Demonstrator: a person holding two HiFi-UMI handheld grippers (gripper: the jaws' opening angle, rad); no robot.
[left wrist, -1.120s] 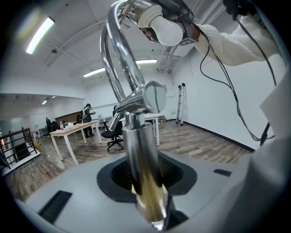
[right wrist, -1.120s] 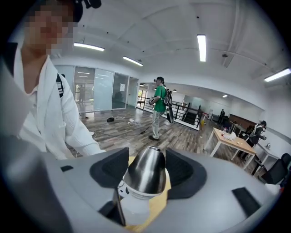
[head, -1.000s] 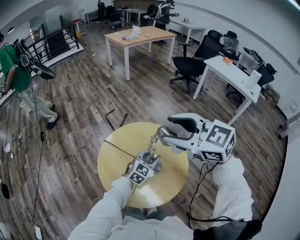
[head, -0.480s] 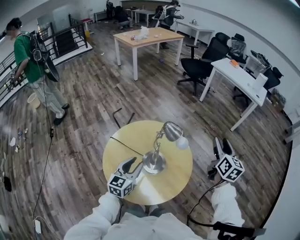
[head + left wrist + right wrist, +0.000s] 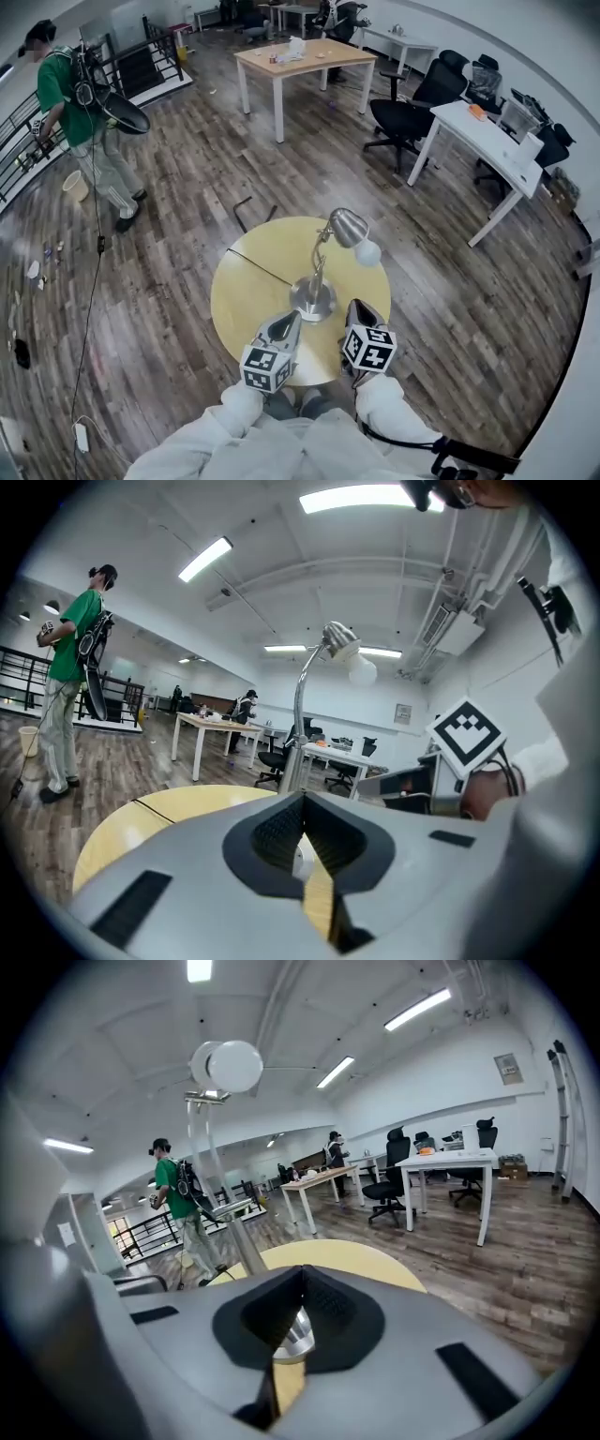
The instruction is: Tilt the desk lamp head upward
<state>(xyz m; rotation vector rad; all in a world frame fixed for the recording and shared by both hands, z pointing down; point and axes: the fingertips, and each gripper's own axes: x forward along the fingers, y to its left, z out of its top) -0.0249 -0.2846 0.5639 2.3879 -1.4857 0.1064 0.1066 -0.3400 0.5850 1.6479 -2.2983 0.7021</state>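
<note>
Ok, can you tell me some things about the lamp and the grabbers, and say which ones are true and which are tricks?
1. The desk lamp stands on a round yellow table. True.
2. The left gripper is holding the lamp's base. False: its fingers are shut on nothing, and the base stands apart from it.
3. The right gripper is shut too. True.
4. The lamp has no bulb. False: a round white bulb sits in the lamp head.
5. The person in the green shirt is sitting on a chair. False: that person is standing.
</note>
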